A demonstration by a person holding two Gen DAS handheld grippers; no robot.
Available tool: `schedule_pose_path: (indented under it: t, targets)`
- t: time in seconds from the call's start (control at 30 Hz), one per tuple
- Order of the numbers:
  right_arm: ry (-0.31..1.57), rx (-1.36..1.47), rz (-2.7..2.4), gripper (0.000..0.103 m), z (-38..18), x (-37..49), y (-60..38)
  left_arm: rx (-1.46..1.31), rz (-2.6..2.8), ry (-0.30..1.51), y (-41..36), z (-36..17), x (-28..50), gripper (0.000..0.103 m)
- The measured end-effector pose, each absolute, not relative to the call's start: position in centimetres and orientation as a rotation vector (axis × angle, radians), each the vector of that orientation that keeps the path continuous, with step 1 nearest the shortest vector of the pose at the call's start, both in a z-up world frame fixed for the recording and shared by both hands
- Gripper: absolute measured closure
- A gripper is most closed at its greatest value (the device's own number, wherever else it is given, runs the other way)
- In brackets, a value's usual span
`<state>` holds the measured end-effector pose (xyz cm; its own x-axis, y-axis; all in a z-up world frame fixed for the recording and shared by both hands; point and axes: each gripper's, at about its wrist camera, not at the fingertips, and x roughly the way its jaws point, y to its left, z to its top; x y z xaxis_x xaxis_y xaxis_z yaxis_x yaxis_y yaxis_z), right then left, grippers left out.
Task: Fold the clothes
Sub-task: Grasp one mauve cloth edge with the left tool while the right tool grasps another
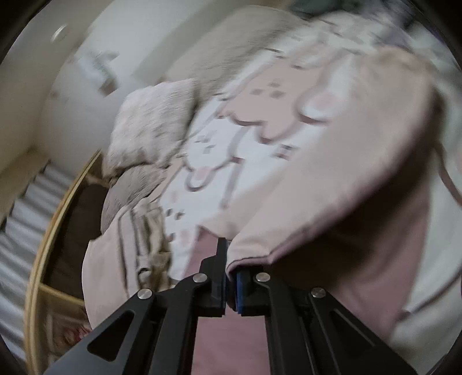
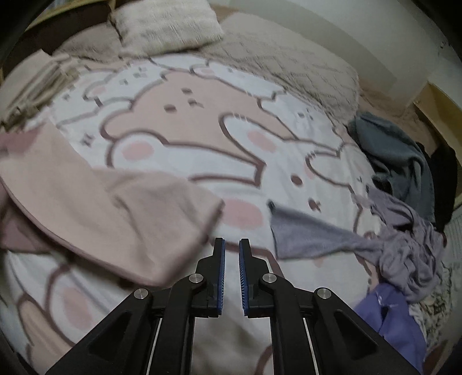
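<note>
Pink garment (image 1: 332, 184) hem pinched between left fingers (image 1: 222, 259)

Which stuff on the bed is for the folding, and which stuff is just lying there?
For the folding:
- pink garment, pinched by the left gripper
- pile of unfolded clothes
- right gripper, open and holding nothing

Just lying there:
- bunny blanket
- fluffy pillow
- quilted beige cover
</note>
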<state>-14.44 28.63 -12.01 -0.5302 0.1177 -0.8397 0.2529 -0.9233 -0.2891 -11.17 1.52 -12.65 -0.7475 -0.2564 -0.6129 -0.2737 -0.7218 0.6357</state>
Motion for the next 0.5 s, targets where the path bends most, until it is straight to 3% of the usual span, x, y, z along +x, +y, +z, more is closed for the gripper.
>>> schedule_pose_path:
  t: [0.2, 0.23, 0.27, 0.33, 0.5]
  targets:
    - [0.802, 1.417, -2.612, 0.093, -12.9, -13.0, 27.3, -1.151, 2.932, 0.896, -5.4, -7.6, -13.5, 0.098]
    - [0.858, 1.369, -2.595, 0.085, -13.0, -12.4, 26.6, -1.155, 2.963, 0.866, -6.4, -7.1, -13.5, 0.098]
    - [0.912, 1.322, -2.577, 0.047, -13.0, -11.7, 25.9, -1.159, 2.991, 0.837, -7.4, -6.6, -13.4, 0.098]
    - [1.041, 1.179, -2.493, 0.000, -13.4, -9.7, 23.5, -1.168, 3.029, 0.803, -8.9, -6.2, -13.1, 0.098]
    - [1.430, 0.809, -2.384, 0.000, -14.7, -5.4, 17.8, -1.190, 3.097, 0.706, -11.8, -5.5, -12.6, 0.098]
